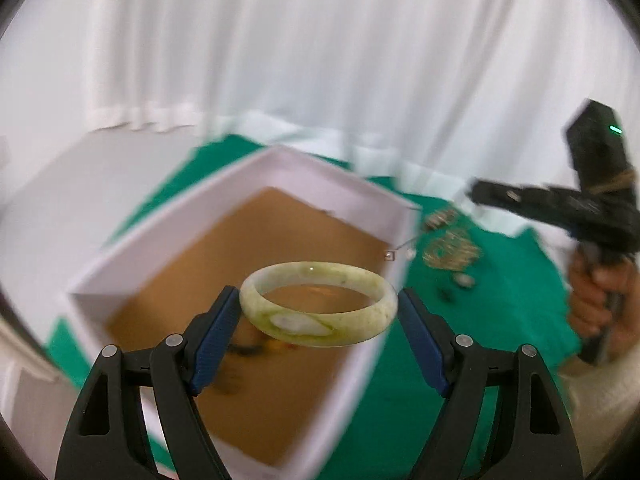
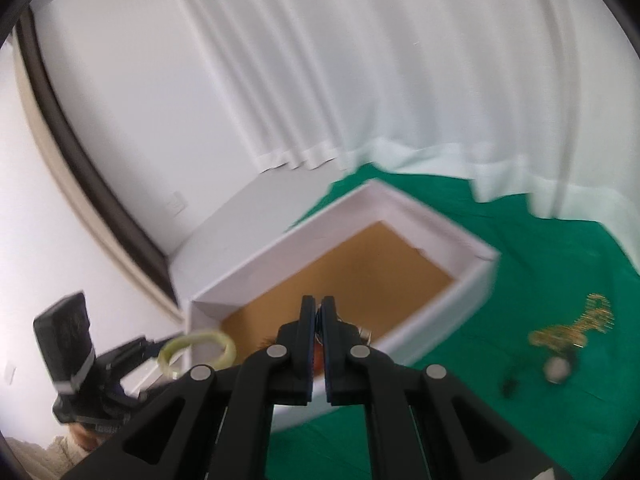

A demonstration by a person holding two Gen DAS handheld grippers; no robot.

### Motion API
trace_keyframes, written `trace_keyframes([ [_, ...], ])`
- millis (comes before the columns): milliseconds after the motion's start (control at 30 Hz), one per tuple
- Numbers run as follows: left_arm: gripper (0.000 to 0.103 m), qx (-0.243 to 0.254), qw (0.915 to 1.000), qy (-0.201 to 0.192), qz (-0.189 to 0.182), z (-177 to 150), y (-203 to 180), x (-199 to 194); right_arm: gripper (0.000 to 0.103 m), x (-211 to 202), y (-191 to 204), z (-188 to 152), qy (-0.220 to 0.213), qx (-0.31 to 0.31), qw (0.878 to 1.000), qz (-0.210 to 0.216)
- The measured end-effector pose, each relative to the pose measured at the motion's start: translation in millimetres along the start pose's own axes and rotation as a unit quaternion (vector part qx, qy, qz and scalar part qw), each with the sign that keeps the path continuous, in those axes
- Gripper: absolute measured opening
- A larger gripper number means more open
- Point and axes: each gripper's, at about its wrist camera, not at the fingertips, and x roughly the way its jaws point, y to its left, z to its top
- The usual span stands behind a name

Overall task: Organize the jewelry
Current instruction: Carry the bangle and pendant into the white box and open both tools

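L gripper [image 1: 319, 304] grips a pale green jade bangle [image 1: 319, 303] btwn its blue pads, level, above the white box [image 1: 340, 184] w/ brown floor; R gripper [image 2: 319, 312] jaws nearly closed on a small item, too blurred to ID; gold chains [image 2: 572, 326] lie on green cloth [image 2: 540, 248]

A bangle [image 1: 319, 304] is held between the fingers of the left gripper [image 1: 319, 308], above an open box [image 1: 360, 190] resting on a cloth [image 1: 516, 300]. To the box's right on the cloth lies a tangle of chains [image 2: 572, 326] (a small round piece [image 2: 557, 369] sits just in front of it). A curtain [image 2: 360, 60] hangs behind.
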Motion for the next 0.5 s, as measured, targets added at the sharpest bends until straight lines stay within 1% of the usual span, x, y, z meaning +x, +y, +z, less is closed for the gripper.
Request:
trace_keyframes([
  [133,0.08,-0.028,0.9982,0.016,0.05,3.1,52.4,23.5,0.003,49.2,34.2,-7.5,0.052,-0.015,0.998,0.044],
  [200,0.08,-0.038,0.9961,0.031,0.074,-0.8,74.8,38.6,0.003,69.6,50.0,-17.2,0.08,-0.027,0.995,0.054],
  [300,0.08,-0.052,0.9926,0.057,0.093,-12.8,97.2,60.4,0.003,101.3,70.6,-40.7,0.129,-0.045,0.989,0.059],
  [333,0.081,-0.057,0.9917,0.065,0.095,-18.0,102.9,65.5,0.004,115.2,77.7,-53.1,0.15,-0.053,0.986,0.058],
  [400,0.081,-0.062,0.9896,0.084,0.099,-28.3,109.2,76.0,0.004,133.0,84.7,-71.5,0.175,-0.065,0.981,0.05],
  [433,0.082,-0.061,0.9885,0.091,0.104,-34.7,107.6,77.9,0.007,142.7,88.4,-82.5,0.183,-0.071,0.98,0.036],
  [467,0.083,-0.059,0.9877,0.095,0.109,-40.1,107.2,80.8,0.007,147.3,90.4,-88.5,0.187,-0.075,0.979,0.021],
  [500,0.088,-0.057,0.988,0.094,0.109,-43.0,107.2,80.5,0.007,150.6,90.3,-93.1,0.187,-0.077,0.979,0.005],
])
